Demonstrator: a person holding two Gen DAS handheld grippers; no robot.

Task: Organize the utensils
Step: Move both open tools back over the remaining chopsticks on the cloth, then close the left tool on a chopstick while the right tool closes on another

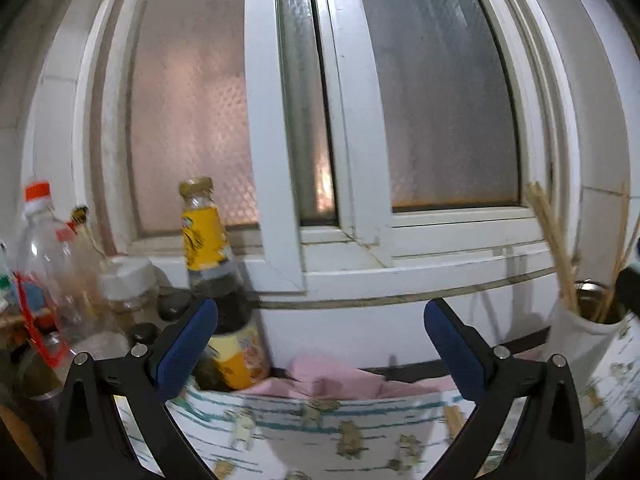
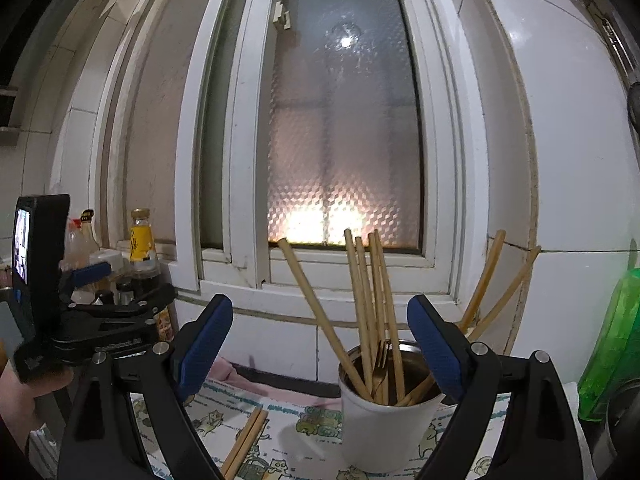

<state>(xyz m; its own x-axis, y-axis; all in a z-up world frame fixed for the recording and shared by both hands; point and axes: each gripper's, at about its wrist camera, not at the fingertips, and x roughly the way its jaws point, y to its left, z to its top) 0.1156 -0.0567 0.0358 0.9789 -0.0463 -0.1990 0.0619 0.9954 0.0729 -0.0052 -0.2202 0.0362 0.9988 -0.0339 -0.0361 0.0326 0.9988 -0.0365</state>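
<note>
In the right wrist view a white cup stands on the cat-patterned mat, holding several wooden chopsticks and a gold fork. A loose pair of chopsticks lies on the mat to its left. My right gripper is open, nothing touches its pads, and the cup sits just ahead toward its right finger. My left gripper is open and holds nothing above the mat. It also shows at the left as the left gripper. The cup stands at the left wrist view's right edge.
Sauce and oil bottles and jars crowd the left under the frosted window. A pink cloth lies behind the mat. A green bottle stands right of the cup. A hand holds the left gripper.
</note>
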